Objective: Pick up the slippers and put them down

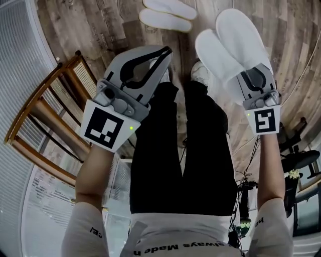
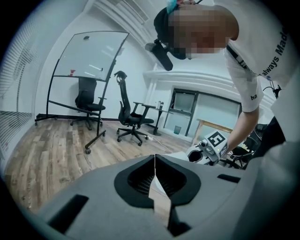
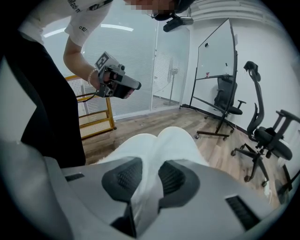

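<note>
Head view first: white slippers (image 1: pixel 233 47), a pair laid together, clamped at one end in right gripper (image 1: pixel 253 75), held above wood floor (image 1: pixel 100 25) at right, just beside black trousers (image 1: pixel 185 150). Second white pair (image 1: pixel 168 14) lying on floor farther off, apart from both grippers. Left gripper (image 1: pixel 167 50) at left, jaws clenched together on nothing, near wooden frame (image 1: pixel 45 115) with cane panels. Left gripper view next: jaw tips meeting, nothing pinched between; office chairs (image 2: pixel 131 117) and whiteboard (image 2: pixel 91 56) far across floor, right gripper at right in a hand. Right gripper view last: both pads squeezing white slippers, free ends pointing away past jaws; left gripper up at left in other hand.
</note>
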`<control>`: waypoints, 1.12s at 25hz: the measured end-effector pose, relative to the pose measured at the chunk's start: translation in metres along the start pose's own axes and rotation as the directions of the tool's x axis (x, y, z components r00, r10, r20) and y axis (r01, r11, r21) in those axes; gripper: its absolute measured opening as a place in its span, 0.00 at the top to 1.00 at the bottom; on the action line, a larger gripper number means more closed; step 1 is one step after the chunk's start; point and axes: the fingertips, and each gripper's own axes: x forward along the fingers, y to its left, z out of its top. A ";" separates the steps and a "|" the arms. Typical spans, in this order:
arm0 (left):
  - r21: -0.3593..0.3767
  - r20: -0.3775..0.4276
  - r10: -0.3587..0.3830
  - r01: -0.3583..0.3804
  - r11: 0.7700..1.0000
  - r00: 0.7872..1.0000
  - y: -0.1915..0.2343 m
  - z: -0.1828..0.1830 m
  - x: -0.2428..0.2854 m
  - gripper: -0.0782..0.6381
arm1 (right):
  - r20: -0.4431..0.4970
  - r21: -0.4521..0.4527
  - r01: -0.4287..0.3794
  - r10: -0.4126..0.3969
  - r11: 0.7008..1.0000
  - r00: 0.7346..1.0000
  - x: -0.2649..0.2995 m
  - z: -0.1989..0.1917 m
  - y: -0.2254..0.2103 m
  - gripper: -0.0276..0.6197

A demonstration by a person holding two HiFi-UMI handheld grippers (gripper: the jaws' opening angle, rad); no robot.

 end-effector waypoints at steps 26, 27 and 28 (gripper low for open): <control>0.099 -0.043 -0.030 0.034 0.994 0.999 0.099 -0.222 0.120 0.87 | -0.041 0.013 0.005 -0.005 1.000 0.999 0.190 -0.230 0.010 0.82; 0.110 -0.045 -0.027 0.032 0.993 0.999 0.104 -0.228 0.124 0.87 | -0.038 0.009 0.014 -0.014 1.000 0.999 0.197 -0.235 0.007 0.82; 0.116 -0.043 -0.022 0.027 0.993 0.999 0.110 -0.234 0.129 0.87 | -0.034 0.006 0.024 -0.023 1.000 0.999 0.202 -0.240 0.003 0.82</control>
